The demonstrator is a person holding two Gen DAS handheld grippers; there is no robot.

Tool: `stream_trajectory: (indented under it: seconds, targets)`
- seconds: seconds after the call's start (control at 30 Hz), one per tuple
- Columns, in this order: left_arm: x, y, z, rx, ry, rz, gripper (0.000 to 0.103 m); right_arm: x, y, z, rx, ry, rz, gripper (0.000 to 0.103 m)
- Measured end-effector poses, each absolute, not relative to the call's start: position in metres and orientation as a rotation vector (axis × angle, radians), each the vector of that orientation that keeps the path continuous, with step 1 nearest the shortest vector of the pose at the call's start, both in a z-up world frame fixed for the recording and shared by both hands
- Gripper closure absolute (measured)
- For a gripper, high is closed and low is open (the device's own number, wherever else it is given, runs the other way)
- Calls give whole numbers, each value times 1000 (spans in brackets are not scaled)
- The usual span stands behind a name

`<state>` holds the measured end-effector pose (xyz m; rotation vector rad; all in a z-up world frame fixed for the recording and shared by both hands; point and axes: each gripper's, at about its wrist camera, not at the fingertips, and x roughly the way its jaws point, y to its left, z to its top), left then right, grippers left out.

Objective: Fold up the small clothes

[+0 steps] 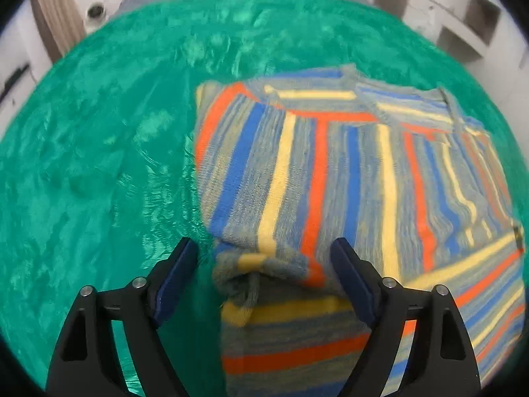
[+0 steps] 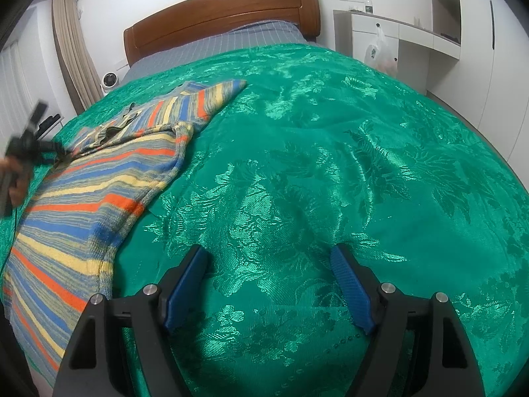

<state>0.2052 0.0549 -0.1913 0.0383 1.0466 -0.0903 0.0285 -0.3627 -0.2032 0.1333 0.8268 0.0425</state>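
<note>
open left gripper (image 1: 264,258) straddles sweater (image 1: 347,172) cuff edge.

sweater (image 1: 330,172): matt ribbed knit | bedspread (image 2: 330,165): glossy brocade cloth | headboard (image 2: 224,16): polished wood

Green floral brocade bedspread (image 2: 330,152) covers most of the bed in front of me, with a grey checked sheet (image 2: 231,41) showing beyond it up to the brown wooden headboard (image 2: 224,16). Beige curtain (image 2: 74,49) hangs at far left, with a small white round fan (image 2: 108,82) at its foot. On the right, white cabinets (image 2: 380,33) with a plastic bag (image 2: 378,51) hanging on the front and a bottle (image 2: 368,2) on top.
</note>
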Motion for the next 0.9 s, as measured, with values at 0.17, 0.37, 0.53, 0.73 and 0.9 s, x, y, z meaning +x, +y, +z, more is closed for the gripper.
stream_trajectory:
  seconds: [0.17, 0.37, 0.53, 0.73, 0.9]
  targets:
    - [165, 63, -166, 30, 977, -123, 13, 29, -363, -203, 132, 827, 42, 26]
    - [106, 97, -160, 77, 908, -69, 7, 31, -362, -204, 124, 824, 42, 25]
    - [80, 134, -182, 52, 919, 35, 7, 29, -361, -204, 118, 821, 37, 25]
    - [69, 164, -212, -67, 899, 91, 0, 29, -360, -205, 114, 814, 36, 24]
    - [56, 165, -222, -60, 787, 63, 0, 28, -359, -205, 110, 807, 33, 23]
